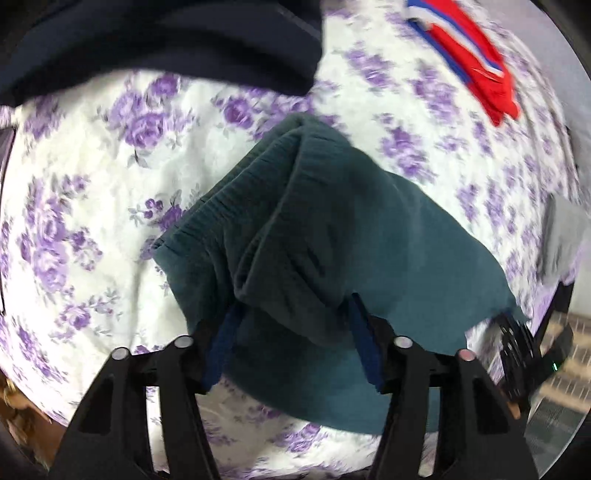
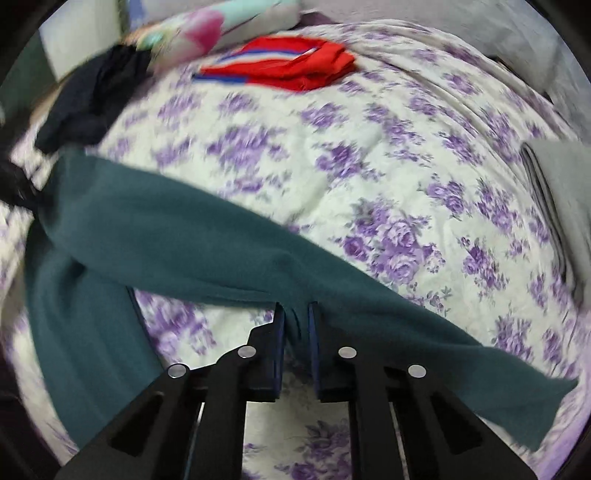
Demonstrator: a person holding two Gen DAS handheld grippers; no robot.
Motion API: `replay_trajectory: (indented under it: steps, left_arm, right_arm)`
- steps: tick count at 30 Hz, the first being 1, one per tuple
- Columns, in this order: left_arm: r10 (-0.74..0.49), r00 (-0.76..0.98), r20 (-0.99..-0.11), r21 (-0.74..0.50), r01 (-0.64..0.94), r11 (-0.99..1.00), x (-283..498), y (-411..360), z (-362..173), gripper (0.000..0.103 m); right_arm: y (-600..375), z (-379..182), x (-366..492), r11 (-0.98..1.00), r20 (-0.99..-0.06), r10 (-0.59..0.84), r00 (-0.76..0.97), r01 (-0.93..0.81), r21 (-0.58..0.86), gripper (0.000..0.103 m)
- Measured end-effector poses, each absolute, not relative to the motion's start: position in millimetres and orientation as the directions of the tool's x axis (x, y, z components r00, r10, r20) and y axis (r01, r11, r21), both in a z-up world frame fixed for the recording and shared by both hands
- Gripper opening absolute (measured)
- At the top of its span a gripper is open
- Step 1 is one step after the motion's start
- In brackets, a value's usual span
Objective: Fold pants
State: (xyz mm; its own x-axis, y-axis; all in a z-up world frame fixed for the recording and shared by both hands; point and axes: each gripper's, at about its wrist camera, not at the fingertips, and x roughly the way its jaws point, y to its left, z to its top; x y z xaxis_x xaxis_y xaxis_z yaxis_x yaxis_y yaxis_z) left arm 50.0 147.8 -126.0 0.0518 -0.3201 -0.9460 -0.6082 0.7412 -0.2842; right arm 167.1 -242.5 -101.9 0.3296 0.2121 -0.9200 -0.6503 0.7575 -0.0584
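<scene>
Dark teal pants (image 1: pixel 325 236) hang lifted above a bed with a white and purple floral cover (image 1: pixel 92 192). In the left wrist view my left gripper (image 1: pixel 291 314) holds the bunched waistband end, its blue pads wide apart with thick cloth between them. In the right wrist view my right gripper (image 2: pixel 297 314) is shut on the pants (image 2: pixel 184 236), pinching a fold of a leg that stretches from the left edge to the lower right. The other gripper shows as a dark shape at the far left (image 2: pixel 14 181).
A folded red garment with blue and white stripes (image 2: pixel 288 66) lies at the far side of the bed. A dark navy garment (image 2: pixel 88 99) lies at the left. A grey folded item (image 2: pixel 565 192) sits at the right edge. A pillow (image 2: pixel 207 26) lies behind.
</scene>
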Motion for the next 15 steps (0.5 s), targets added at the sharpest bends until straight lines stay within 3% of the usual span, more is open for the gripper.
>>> replay_trajectory:
  steps: [2,4,6,7,15]
  left_arm:
    - [-0.280,0.024,-0.960,-0.231,-0.630,0.741,52.1,148.1,-125.8,0.038]
    - [-0.253,0.058,-0.966,-0.233,-0.623,0.747,56.6,145.1,-115.4,0.037]
    - [-0.227,0.056,-0.972,-0.215,-0.597,0.773,62.4,138.8,-109.9,0.024]
    - [-0.223,0.059,-0.973,-0.214,-0.592,0.777,63.6,138.1,-108.5,0.011]
    - [-0.180,0.190,-0.965,-0.256,-0.547,0.797,53.2,147.6,-56.2,0.004]
  right_arm:
    - [-247.1,-95.2,166.2,0.769,-0.914,0.242,0.326,-0.639,-0.025,0.010]
    - [-252.3,-88.0,164.7,0.780,-0.907,0.267,0.326,-0.625,0.005,0.010]
    - [-254.8,-83.8,163.5,0.786,-0.903,0.280,0.327,-0.618,0.020,0.010]
    - [-255.8,-81.9,162.4,0.789,-0.901,0.284,0.327,-0.614,0.026,0.010]
    - [-262.5,-48.4,130.1,0.776,-0.883,0.368,0.293,-0.620,0.118,0.009]
